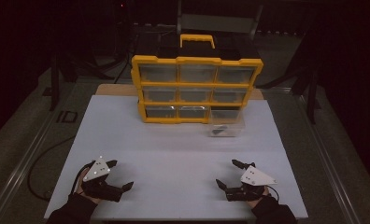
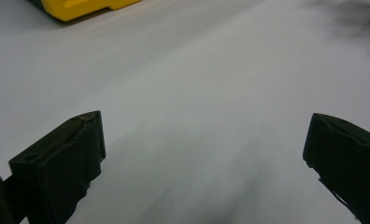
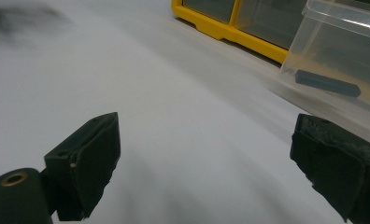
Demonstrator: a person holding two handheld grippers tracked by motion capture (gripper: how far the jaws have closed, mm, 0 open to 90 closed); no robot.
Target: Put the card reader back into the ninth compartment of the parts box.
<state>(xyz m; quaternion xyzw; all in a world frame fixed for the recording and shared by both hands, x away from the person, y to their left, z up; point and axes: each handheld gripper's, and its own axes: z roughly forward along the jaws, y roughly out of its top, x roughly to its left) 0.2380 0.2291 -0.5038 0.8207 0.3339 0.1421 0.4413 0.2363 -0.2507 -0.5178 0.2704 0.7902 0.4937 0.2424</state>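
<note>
Resting low on the white sheet (image 1: 174, 154), my left gripper (image 1: 121, 175) gapes wide, empty. Centre back stands the yellow organizer (image 1: 197, 88); its clear drawer (image 1: 226, 123), pulled out right, holds a dark flat bar (image 3: 327, 83). My right gripper (image 1: 229, 173) gapes wide, empty.

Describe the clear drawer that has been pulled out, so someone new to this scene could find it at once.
A yellow organiser cabinet with three rows of clear drawers stands at the far end of the white table. In front of its empty bottom-right slot, on the table, sits the clear drawer. Unlike its neighbours, it is outside the frame, and it holds a small dark piece.
</note>
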